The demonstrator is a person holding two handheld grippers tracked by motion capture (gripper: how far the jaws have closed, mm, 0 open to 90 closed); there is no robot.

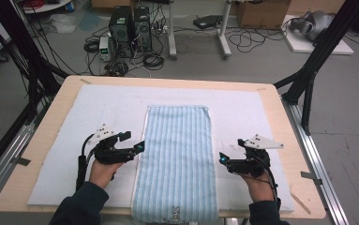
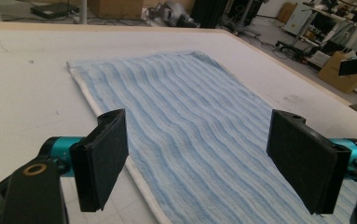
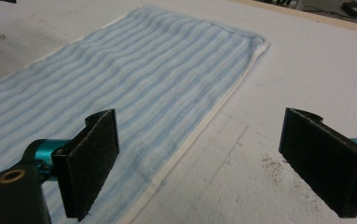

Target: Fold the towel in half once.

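Note:
A light blue striped towel (image 1: 177, 159) lies flat and lengthwise down the middle of the white mat (image 1: 243, 112), its near end hanging over the table's front edge. My left gripper (image 1: 137, 146) hovers at the towel's left edge, jaws wide open and empty. In the left gripper view the towel (image 2: 190, 126) runs between the open pads (image 2: 104, 163). My right gripper (image 1: 222, 158) sits just off the towel's right edge, open and empty. The right gripper view shows the towel (image 3: 120, 79) with its white hem passing under the left pad (image 3: 92, 161).
The mat covers a wooden table (image 1: 275, 117). Black frame struts (image 1: 325, 47) stand at both far corners. Computer towers (image 1: 130, 30) and cables lie on the floor beyond. Dark crumbs (image 3: 271, 163) speckle the mat by the right gripper.

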